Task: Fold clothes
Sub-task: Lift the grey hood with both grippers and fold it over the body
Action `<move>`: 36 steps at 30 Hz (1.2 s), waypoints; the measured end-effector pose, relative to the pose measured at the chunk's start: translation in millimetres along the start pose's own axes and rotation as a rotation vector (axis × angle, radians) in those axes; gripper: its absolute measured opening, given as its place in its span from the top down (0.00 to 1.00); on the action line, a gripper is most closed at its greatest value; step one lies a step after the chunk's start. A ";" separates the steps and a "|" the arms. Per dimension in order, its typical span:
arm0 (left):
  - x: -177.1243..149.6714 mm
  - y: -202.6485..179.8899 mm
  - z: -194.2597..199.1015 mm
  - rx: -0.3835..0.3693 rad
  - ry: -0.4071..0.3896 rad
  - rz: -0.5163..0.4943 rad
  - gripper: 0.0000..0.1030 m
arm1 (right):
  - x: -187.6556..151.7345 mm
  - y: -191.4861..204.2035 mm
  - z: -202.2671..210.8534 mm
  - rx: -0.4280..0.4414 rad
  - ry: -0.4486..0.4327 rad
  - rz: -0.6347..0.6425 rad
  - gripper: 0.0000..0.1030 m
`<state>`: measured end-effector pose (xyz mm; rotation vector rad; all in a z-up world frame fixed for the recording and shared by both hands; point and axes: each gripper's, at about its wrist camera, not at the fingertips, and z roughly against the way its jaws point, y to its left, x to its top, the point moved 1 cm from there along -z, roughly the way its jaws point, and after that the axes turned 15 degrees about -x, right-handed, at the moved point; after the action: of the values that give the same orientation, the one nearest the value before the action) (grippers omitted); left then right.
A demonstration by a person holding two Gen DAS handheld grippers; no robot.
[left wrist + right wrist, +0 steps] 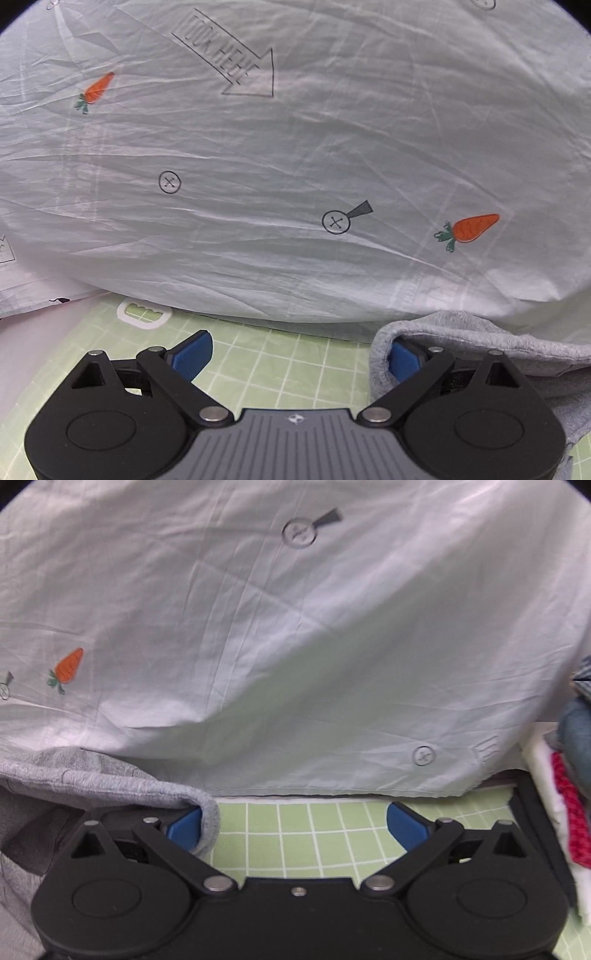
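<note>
At lower right of the left view, the soft grey garment (480, 339) drapes limply over your spread left claw (299, 356); pinch its rolled edge.

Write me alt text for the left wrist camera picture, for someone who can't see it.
Open left tongs with blue pads hover over a green grid mat, the right-side pad tucked under the edge of a grey garment. Beyond hangs a wrinkled white sheet printed with carrots, buttons and a "LOOK HERE" arrow.
</note>
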<state>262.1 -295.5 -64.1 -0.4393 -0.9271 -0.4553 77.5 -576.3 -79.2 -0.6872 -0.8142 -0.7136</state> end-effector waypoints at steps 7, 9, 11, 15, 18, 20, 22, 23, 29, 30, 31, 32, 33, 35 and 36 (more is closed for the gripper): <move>-14.1 -8.1 43.4 -0.014 -0.035 -0.045 0.06 | -19.2 -23.7 44.2 -0.017 -0.022 -0.042 0.00; -23.3 -5.7 57.0 -0.021 -0.040 -0.074 0.06 | -28.4 -30.4 54.5 -0.013 -0.014 -0.063 0.00; -33.2 -5.3 69.4 -0.024 -0.043 -0.106 0.06 | -38.8 -37.2 64.7 -0.011 -0.007 -0.077 0.00; -58.2 -8.7 89.7 -0.015 -0.027 -0.164 0.06 | -60.9 -44.0 78.2 -0.020 0.015 -0.069 0.00; -77.9 -9.6 99.3 -0.010 0.000 -0.189 0.06 | -79.0 -47.1 85.7 -0.025 0.034 -0.058 0.00; -89.9 -6.5 100.4 -0.012 0.035 -0.178 0.06 | -90.5 -50.1 89.1 -0.024 0.053 -0.054 0.00; -101.9 -3.4 101.5 -0.015 0.069 -0.166 0.06 | -101.2 -51.4 91.0 -0.019 0.071 -0.042 0.00; -107.9 -1.8 102.0 -0.016 0.087 -0.160 0.07 | -106.1 -51.0 91.2 -0.019 0.081 -0.031 0.00; -135.0 2.5 94.4 -0.042 0.208 -0.125 0.07 | -129.3 -45.5 88.0 -0.027 0.142 0.016 0.00; -138.1 2.3 91.9 -0.048 0.228 -0.113 0.07 | -132.5 -44.6 87.3 -0.027 0.152 0.019 0.00; -141.6 1.3 88.8 -0.052 0.250 -0.105 0.07 | -135.6 -43.7 86.2 -0.025 0.162 0.020 0.00; -145.5 -0.5 85.3 -0.055 0.271 -0.103 0.07 | -138.6 -42.8 84.9 -0.022 0.173 0.021 0.00; -149.1 -2.2 82.6 -0.061 0.289 -0.103 0.07 | -141.3 -42.1 83.3 -0.022 0.183 0.023 0.00; -156.0 -5.5 78.5 -0.071 0.319 -0.102 0.07 | -145.8 -41.5 80.6 -0.024 0.198 0.031 0.00; -159.4 -6.4 77.2 -0.075 0.332 -0.097 0.07 | -147.9 -41.6 79.7 -0.024 0.205 0.033 0.00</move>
<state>125.1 -229.8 -155.4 -0.3733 -0.6127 -0.6327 -58.8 -496.2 -149.6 -0.6357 -0.6057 -0.7512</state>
